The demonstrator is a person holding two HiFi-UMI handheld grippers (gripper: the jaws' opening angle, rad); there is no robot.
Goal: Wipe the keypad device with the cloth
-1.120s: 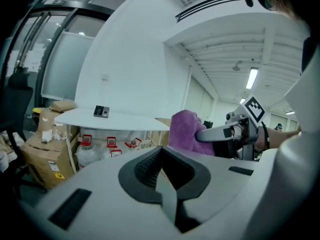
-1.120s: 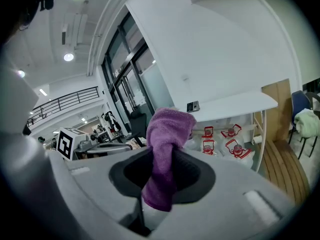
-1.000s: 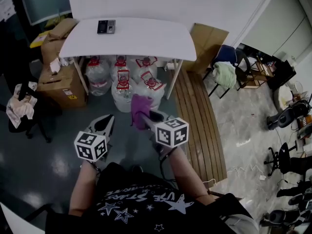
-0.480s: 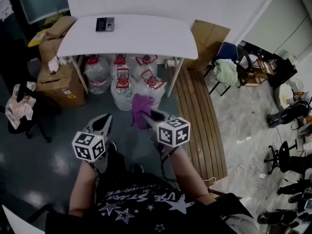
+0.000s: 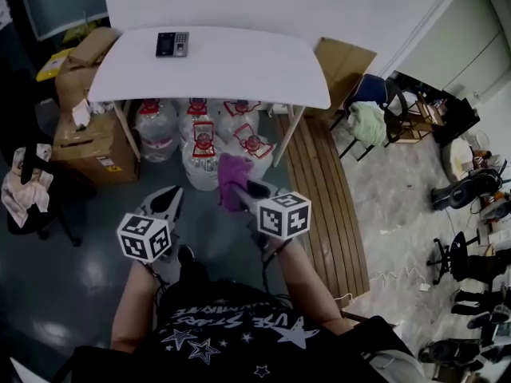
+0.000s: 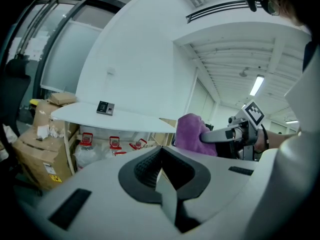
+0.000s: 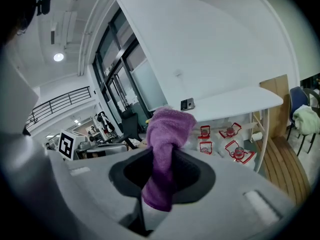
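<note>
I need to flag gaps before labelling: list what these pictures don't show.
Keypad device: too small in every view to tell keys or dirt.
Cloth: lower end hidden inside the right gripper, right gripper view.
Water bottles: partly hidden by the table, head view.

cloth (image 7: 167, 129): purple fuzzy terry | table (image 5: 231, 62): smooth white top | boxes (image 5: 88, 138): brown cardboard | slats (image 5: 319, 198): wood
</note>
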